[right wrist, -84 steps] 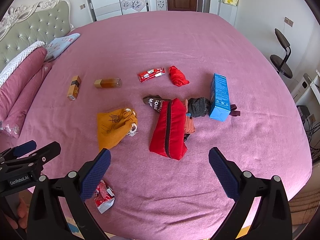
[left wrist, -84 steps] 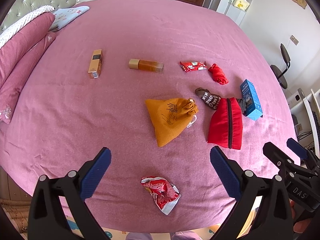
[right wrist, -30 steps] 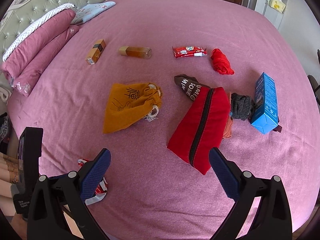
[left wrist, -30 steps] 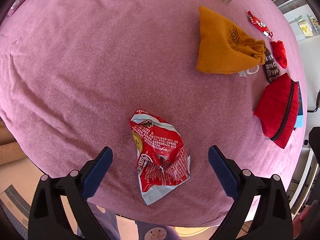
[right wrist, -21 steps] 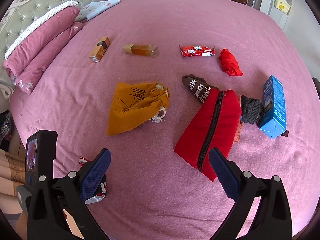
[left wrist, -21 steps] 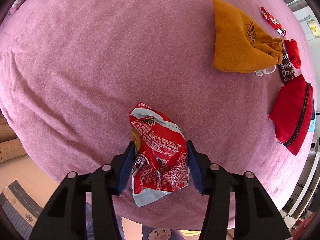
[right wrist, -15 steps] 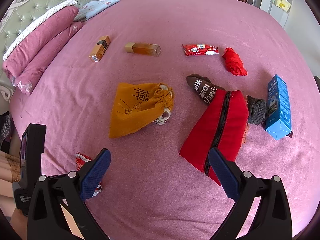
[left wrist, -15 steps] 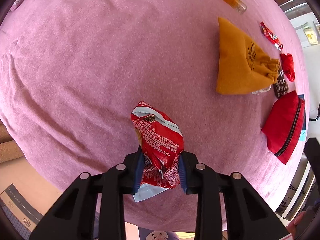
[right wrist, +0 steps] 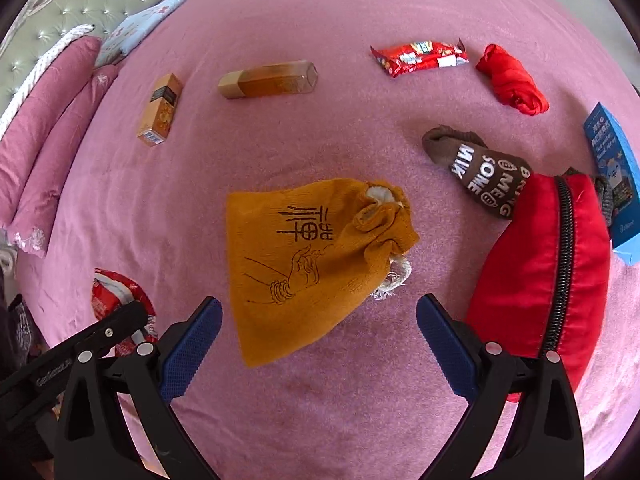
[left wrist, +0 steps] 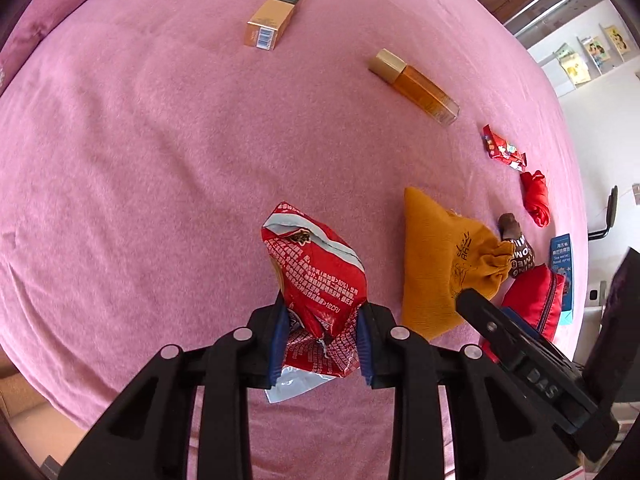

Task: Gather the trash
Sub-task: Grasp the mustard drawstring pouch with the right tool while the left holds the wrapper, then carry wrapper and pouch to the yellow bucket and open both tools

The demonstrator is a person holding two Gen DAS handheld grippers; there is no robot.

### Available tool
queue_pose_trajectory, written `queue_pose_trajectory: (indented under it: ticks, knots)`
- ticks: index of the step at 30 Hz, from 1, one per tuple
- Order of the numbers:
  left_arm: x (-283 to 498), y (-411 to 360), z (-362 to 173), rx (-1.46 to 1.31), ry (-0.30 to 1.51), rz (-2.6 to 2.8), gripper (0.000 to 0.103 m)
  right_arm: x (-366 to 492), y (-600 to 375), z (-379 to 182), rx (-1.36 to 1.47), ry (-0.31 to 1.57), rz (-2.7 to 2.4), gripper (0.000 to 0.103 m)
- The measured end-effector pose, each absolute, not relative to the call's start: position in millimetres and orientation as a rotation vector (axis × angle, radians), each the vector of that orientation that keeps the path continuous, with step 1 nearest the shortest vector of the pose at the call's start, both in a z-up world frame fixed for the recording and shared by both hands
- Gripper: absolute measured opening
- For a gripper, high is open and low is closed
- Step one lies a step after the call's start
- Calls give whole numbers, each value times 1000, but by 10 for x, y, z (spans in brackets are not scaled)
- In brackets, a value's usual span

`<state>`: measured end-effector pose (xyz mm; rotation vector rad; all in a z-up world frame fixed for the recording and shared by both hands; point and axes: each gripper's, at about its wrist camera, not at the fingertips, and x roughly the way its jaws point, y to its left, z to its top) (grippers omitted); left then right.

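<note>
On a pink bed [left wrist: 160, 152], the left gripper [left wrist: 320, 336] pinches a crumpled red snack bag [left wrist: 316, 276], lifted just beside a yellow drawstring pouch [right wrist: 312, 256]. The right gripper [right wrist: 320, 344] hangs over that pouch, its jaws spread but just narrowing, nothing between them. Beyond the pouch, a red candy wrapper [right wrist: 420, 56] lies uncollected. One piece of trash appears secured; at least one more remains.

"bring me some milk", brown sock [right wrist: 484, 174]
</note>
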<state>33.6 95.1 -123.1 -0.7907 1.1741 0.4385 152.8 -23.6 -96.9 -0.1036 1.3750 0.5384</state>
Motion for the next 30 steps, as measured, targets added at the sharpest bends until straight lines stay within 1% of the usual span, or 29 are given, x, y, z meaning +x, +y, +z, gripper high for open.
queue_pose_trajectory:
  ticks: [1, 2, 3, 4, 5, 6, 7, 10, 13, 20, 25, 30]
  knots:
    - [341, 943, -1232, -787, 1177, 425, 30, 1557, -210, -1049, -83, 1416, 528, 76]
    - [349, 950, -1236, -784, 1182, 413, 30, 1574, -186, -1110, -62, 1451, 524, 74]
    - [347, 949, -1243, -778, 1187, 402, 30, 1578, -170, -1153, -52, 1469, 513, 66]
    - [366, 952, -1249, -771, 1195, 390, 30, 1570, -153, -1175, -47, 1477, 507, 52]
    - [365, 951, -1258, -767, 1201, 378, 30, 1554, -135, -1178, -51, 1480, 500, 48]
    - [382, 952, -1266, -763, 1206, 366, 30, 1528, -121, -1170, -61, 1471, 490, 38]
    - [382, 957, -1263, -757, 1210, 355, 30, 1505, -110, -1137, -67, 1464, 490, 31]
    - [374, 952, -1233, -735, 1225, 314, 30, 1439, -127, -1014, -61, 1433, 499, 20]
    - [401, 914, -1174, -710, 1234, 263, 29, 1353, -204, -853, -34, 1418, 503, 18]
    - [379, 667, -895, -601, 1256, 100, 29, 1026, -576, -357, -9, 1353, 475, 18]
    - [349, 305, -731, -500, 1288, -16, 29, 822, -1050, -126, 69, 1325, 373, 18]
    - [330, -252, -587, -434, 1314, -122, 29, 561, -1714, 56, 140, 1307, 260, 18]
